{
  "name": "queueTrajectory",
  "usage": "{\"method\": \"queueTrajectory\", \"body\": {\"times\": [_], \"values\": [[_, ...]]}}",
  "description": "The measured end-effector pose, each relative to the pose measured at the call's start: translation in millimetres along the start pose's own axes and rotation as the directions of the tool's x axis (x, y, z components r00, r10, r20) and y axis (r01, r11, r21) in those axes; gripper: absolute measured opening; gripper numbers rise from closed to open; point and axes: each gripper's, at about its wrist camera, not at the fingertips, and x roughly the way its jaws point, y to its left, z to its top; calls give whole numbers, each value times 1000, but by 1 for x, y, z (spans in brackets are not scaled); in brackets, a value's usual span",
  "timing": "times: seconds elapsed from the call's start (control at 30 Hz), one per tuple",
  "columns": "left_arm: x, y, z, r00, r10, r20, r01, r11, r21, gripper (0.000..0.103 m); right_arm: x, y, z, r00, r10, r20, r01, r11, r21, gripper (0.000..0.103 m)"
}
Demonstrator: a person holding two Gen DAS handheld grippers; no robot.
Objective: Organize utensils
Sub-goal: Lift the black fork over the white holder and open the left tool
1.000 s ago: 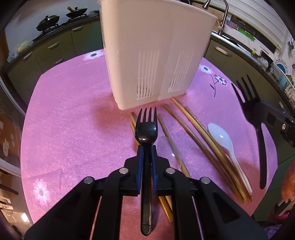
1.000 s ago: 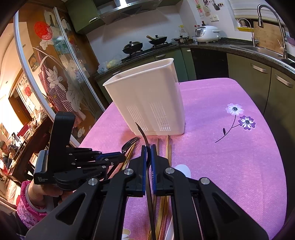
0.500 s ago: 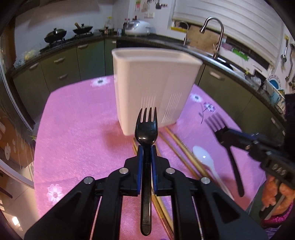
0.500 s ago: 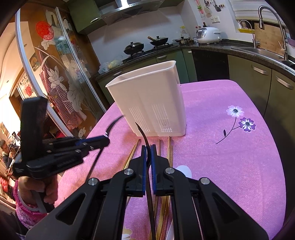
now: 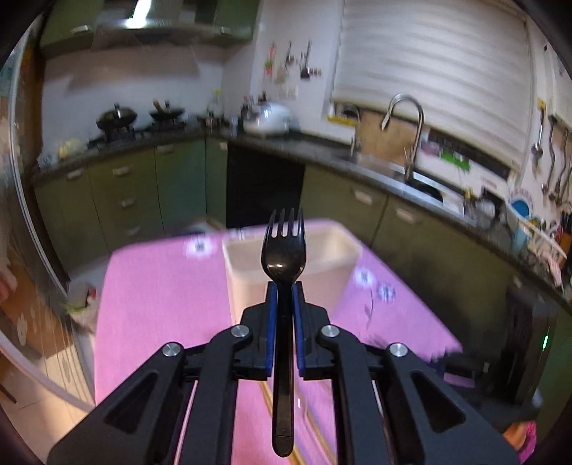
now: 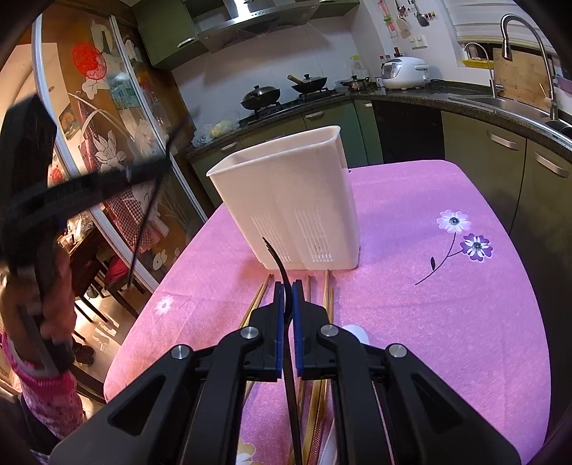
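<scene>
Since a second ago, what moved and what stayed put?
The left tool went up with its black fork still pinched: the fork tip was low against the white holder's side, and now the view looks down over its open rim. The right tool stayed put, still gripping the other fork. Holder and chopsticks haven't moved.

I'm seeing two black forks (image 5: 283, 250) (image 6: 277, 257) being held aloft, chopsticks (image 6: 327, 297) lying at six o'clock of the upright white caddy (image 6: 286, 200).

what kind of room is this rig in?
A home kitchen, most likely: woks on a stove under a range hood, a sink faucet, and green cabinets around a table with a pink cloth.
</scene>
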Motion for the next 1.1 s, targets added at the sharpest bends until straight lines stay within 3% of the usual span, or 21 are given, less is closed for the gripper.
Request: {"method": "queueTrajectory", "body": {"times": [0.2, 0.43, 0.73, 1.03, 1.1], "values": [[8, -6, 44, 980, 24, 196, -21, 1000, -17, 9, -5, -3, 3, 1000, 4, 19, -3, 1000, -6, 5], [50, -4, 63, 952, 63, 298, -55, 998, -36, 9, -5, -10, 5, 1000, 9, 27, -9, 1000, 1, 5], [92, 2, 55, 946, 145, 290, -139, 989, -41, 9, -9, -16, 11, 999, 2, 47, -2, 1000, 11, 5], [113, 2, 33, 971, 140, 194, -143, 990, -1, 10, -12, -10, 33, 994, -16, 109, 17, 1000, -10, 5], [116, 3, 28, 974, 141, 178, -145, 989, 8, 19, -16, -6, 45, 989, -23, 146, 27, 999, -25, 5]]}}
